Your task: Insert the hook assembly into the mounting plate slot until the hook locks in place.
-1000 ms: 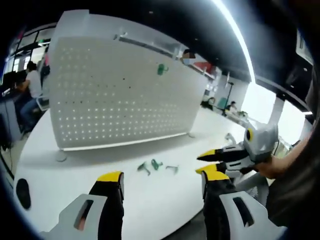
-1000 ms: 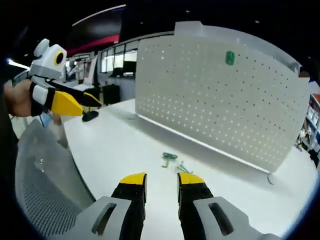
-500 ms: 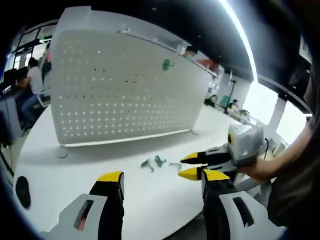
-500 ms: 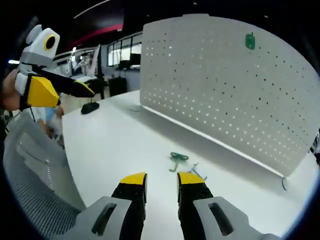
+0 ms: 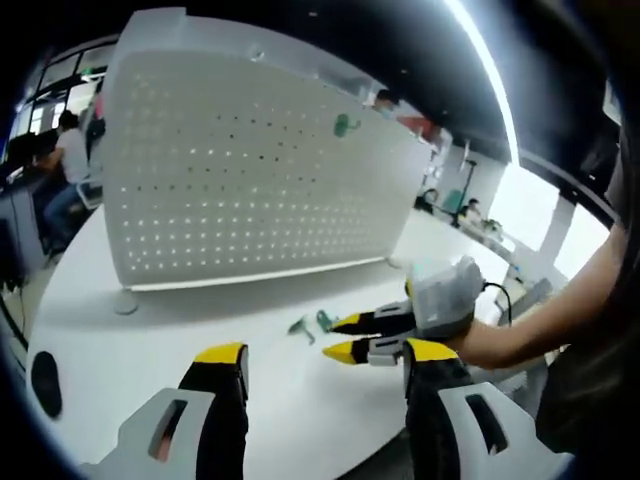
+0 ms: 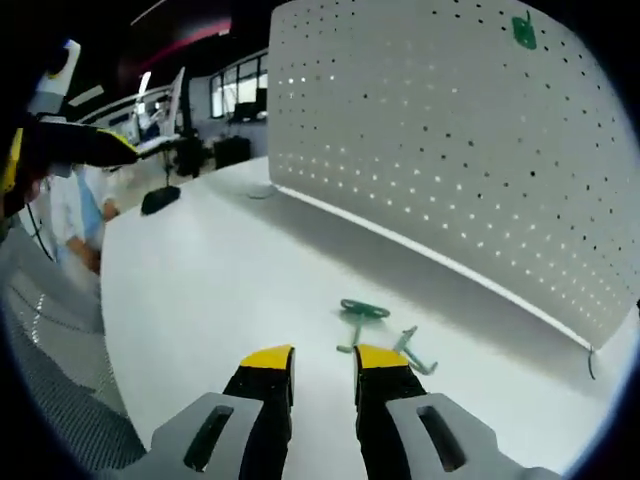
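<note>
My right tongs [image 6: 322,368], jaws parted and empty, sit just short of the green hooks [image 6: 365,312]; left tongs [image 5: 325,365] gape farther off.

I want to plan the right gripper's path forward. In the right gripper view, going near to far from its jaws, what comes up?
Right gripper → loose green hooks on the white table → pegboard → green hook mounted high on it.

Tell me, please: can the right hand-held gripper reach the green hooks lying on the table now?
Probably yes. The right hand-held gripper is open just short of the green hooks, with bare table between.
</note>
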Tool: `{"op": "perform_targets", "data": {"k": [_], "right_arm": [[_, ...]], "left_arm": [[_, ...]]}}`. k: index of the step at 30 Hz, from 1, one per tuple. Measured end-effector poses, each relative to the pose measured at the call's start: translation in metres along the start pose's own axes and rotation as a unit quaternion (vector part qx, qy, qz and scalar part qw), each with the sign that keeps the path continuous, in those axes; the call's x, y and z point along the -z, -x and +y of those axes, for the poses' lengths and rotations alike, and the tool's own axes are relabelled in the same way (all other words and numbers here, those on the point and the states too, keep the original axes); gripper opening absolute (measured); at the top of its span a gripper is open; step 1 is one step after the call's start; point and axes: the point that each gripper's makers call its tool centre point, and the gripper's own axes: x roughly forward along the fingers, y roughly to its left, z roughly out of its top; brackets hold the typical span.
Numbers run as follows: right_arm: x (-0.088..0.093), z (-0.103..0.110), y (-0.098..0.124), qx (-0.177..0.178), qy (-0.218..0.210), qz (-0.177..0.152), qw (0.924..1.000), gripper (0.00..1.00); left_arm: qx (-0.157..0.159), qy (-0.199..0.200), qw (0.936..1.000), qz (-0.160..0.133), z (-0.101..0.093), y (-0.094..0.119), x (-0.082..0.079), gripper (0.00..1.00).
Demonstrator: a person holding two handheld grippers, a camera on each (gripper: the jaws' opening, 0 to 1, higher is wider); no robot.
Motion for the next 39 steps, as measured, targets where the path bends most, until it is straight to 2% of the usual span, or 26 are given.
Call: {"op": "perform_targets", "data": {"k": [8,14,23,28,36,39], "right_arm": [[0.002,-0.007,-0.019,0.011,-0.021,0.011,0.9996,0.22],[0.001,-0.010,-0.031,0.013,-0.014,0.023,0.9996,0.21],[0.008,-0.019,-0.035,0.032,-0.032,0.036,0.9983,0.17],[0.009,-0.026,-0.037,0.047,-0.049,0.044,0.9967,0.12],[0.013,-0.029,-0.040,0.050,-0.062,0.057,0.9952,0.02],[0.013,-0.030,-0.040,0.050,-0.079,0.058,0.9940,0.01]], "left_arm": [[-0.004,0.007,1.0000,0.004,0.006,-0.003,0.002,0.64],[-0.007,0.009,0.9999,0.005,0.010,-0.004,0.003,0.64],[-0.011,0.013,0.9998,0.006,0.014,-0.005,0.003,0.64],[-0.011,0.016,0.9998,0.006,0.014,-0.006,0.004,0.64],[-0.013,0.017,0.9998,0.003,0.016,-0.004,0.003,0.64],[-0.013,0.016,0.9998,0.003,0.017,-0.004,0.003,0.64]]}}
